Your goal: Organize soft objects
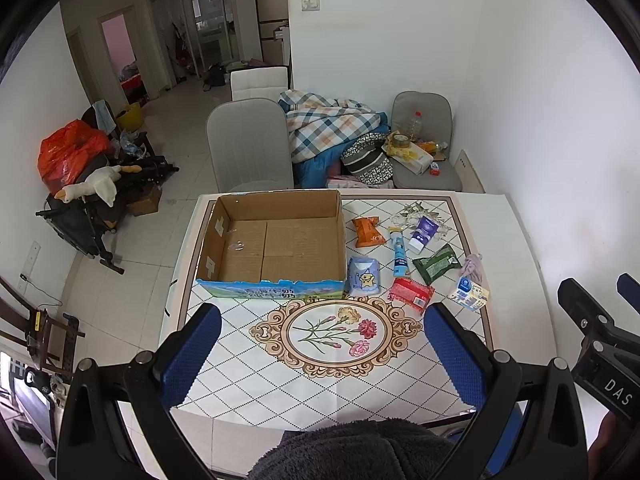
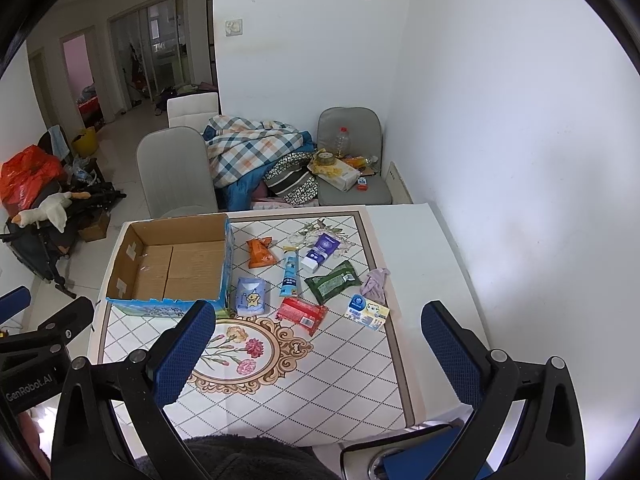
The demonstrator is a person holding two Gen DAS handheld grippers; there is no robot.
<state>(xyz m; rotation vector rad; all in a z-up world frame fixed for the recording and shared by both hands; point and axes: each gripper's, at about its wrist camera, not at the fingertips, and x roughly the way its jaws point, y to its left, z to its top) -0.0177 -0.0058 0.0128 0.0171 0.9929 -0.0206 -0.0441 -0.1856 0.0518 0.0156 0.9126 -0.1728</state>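
An empty cardboard box [image 1: 276,240] [image 2: 176,264] stands at the table's far left. Right of it lie soft packs: an orange pack [image 1: 366,231] [image 2: 261,253], a light-blue tissue pack [image 1: 363,277] [image 2: 251,296], a red pack [image 1: 411,294] [image 2: 302,314], a green pack [image 1: 436,263] [image 2: 333,282], a blue tube [image 1: 399,251] [image 2: 289,271], a white-purple tube [image 1: 422,233] [image 2: 321,253], a small carton [image 1: 469,293] [image 2: 367,311] and a lilac cloth [image 1: 473,266] [image 2: 375,280]. My left gripper [image 1: 322,356] and right gripper [image 2: 318,354] are open and empty above the table's near part.
The table [image 1: 332,392] has a diamond-pattern cloth with a flower medallion. Grey chairs [image 1: 248,144] stand behind it, with a plaid quilt [image 1: 328,124] and clutter. A white wall is at the right. A stroller with a plush goose [image 1: 92,188] stands at the left.
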